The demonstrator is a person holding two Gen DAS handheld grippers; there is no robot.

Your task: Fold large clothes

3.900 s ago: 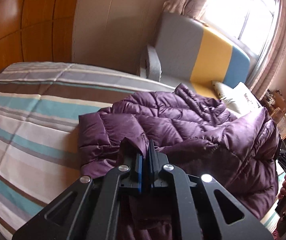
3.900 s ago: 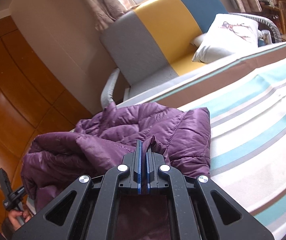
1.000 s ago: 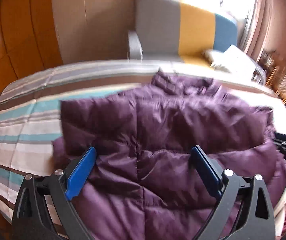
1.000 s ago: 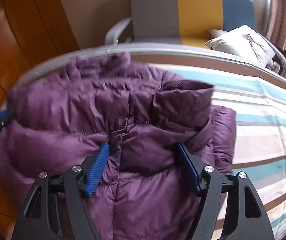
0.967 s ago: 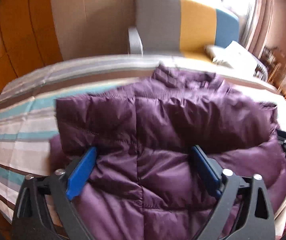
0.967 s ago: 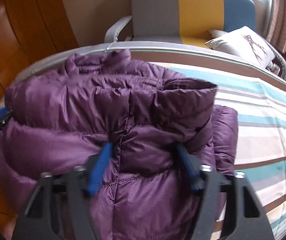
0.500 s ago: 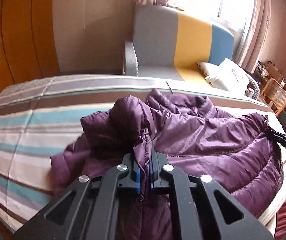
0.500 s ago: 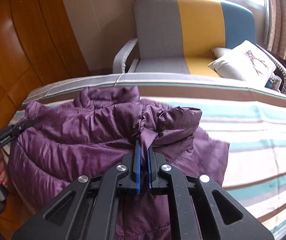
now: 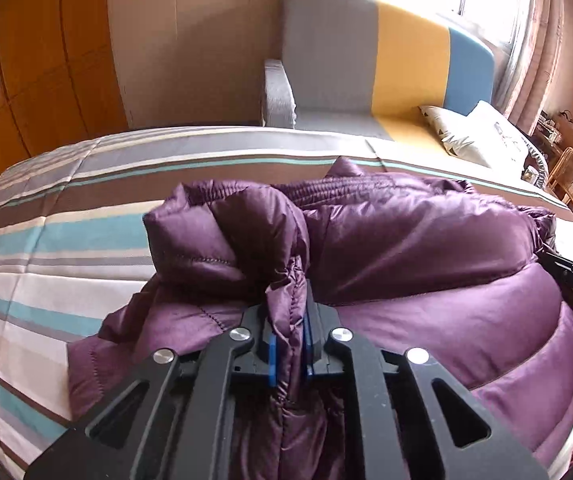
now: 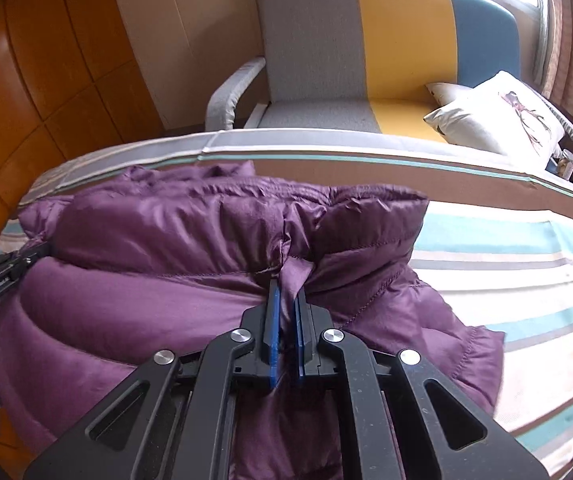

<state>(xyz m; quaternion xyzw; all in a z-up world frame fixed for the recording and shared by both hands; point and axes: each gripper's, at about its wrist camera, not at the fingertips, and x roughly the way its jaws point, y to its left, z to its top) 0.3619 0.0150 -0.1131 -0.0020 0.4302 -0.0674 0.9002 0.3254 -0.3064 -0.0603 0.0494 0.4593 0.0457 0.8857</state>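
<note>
Both your left gripper (image 9: 288, 344) and right gripper (image 10: 285, 336) have jaws clamped on thin pinches of the jacket (image 9: 426, 264); slick puffy fabric may slip free mid-fold.

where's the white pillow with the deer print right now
In the right wrist view the deer-print pillow sits upper right, on the striped sofa beyond the bed.

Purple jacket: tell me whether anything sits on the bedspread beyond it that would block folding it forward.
Nothing visible does. Both grippers, left gripper and right gripper, are shut on the purple jacket, and the striped bedspread beyond it shows no object up to its far edge.
</note>
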